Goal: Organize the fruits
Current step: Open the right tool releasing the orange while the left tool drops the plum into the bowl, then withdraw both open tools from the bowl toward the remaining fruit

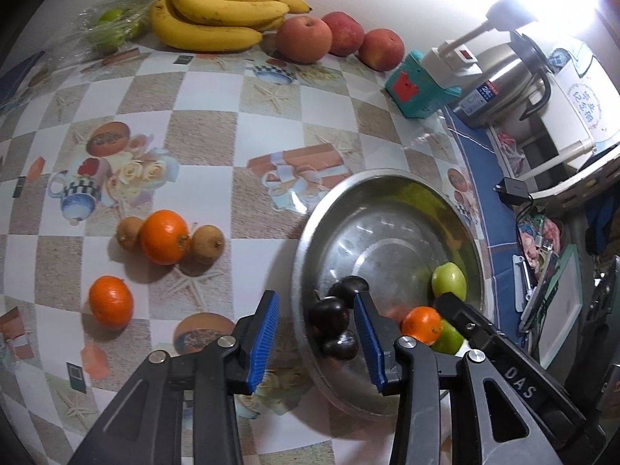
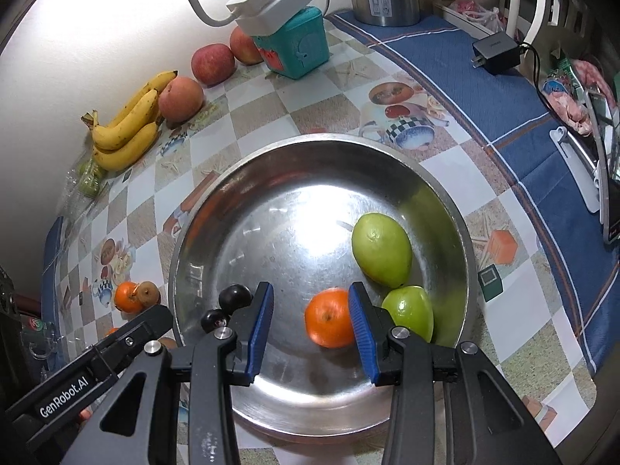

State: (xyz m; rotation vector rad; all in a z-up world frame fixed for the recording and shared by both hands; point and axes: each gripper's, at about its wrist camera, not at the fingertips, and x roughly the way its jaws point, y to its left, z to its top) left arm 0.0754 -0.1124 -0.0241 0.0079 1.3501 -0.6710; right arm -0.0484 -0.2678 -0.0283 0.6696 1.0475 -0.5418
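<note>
- Left wrist view: the left tongs (image 1: 317, 310) hang steeply over the near rim of the round stainless-steel bowl (image 1: 306, 240), blue pads standing moderately apart with nothing pressed between them. Three dark, glossy plum-like fruits (image 1: 328, 314) lie in the bowl just beyond the tips.
- Waiting on the checked worktop (image 1: 201, 139) are two loose mandarins, one (image 1: 164, 236) wedged between two small brown round fruits (image 1: 207, 244), the other (image 1: 110, 302) alone nearer the camera. They look light and firm, with a slightly yielding skin. The lone one would be the easier pick, taken across its widest part.
- Yellow bananas (image 1: 217, 15) and red apples (image 1: 304, 38) sit along the far wall.
- Right wrist view: the right tongs (image 2: 310, 310) also tilt steeply down into the bowl. A small orange mandarin (image 2: 329, 323) sits between the pads, against or just beside the right one and clear of the left, so it appears to rest on the steel rather than be gripped.
- Two smooth green fruits (image 2: 381, 250) lie just beside it. Round fruit on polished metal is likely to roll if nudged.
</note>
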